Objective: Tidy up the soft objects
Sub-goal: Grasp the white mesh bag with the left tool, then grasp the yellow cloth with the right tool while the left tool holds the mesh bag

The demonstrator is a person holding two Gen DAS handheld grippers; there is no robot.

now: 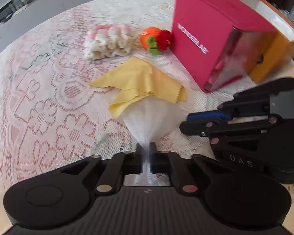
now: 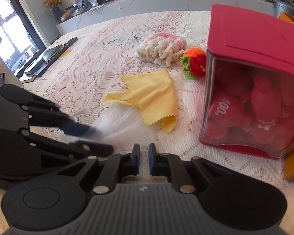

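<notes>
My left gripper (image 1: 146, 150) is shut on a white mesh bag (image 1: 152, 115) that fans out ahead of it over the lace tablecloth; it shows in the right wrist view (image 2: 123, 123) too. A yellow cloth (image 1: 141, 82) lies partly on the bag, also in the right wrist view (image 2: 151, 99). Beyond are a cream and pink crocheted piece (image 1: 109, 41) (image 2: 162, 48) and an orange and red crocheted toy (image 1: 156, 38) (image 2: 195, 63). My right gripper (image 2: 144, 152) is empty, its jaws a narrow gap apart, just right of the left gripper (image 2: 92, 133).
A red box (image 2: 250, 45) with a clear front holds pink plush toys (image 2: 245, 107) at the right; it shows in the left wrist view (image 1: 209, 37). An orange box (image 1: 268, 58) stands behind it. A dark keyboard (image 2: 51, 55) lies at the table's far left edge.
</notes>
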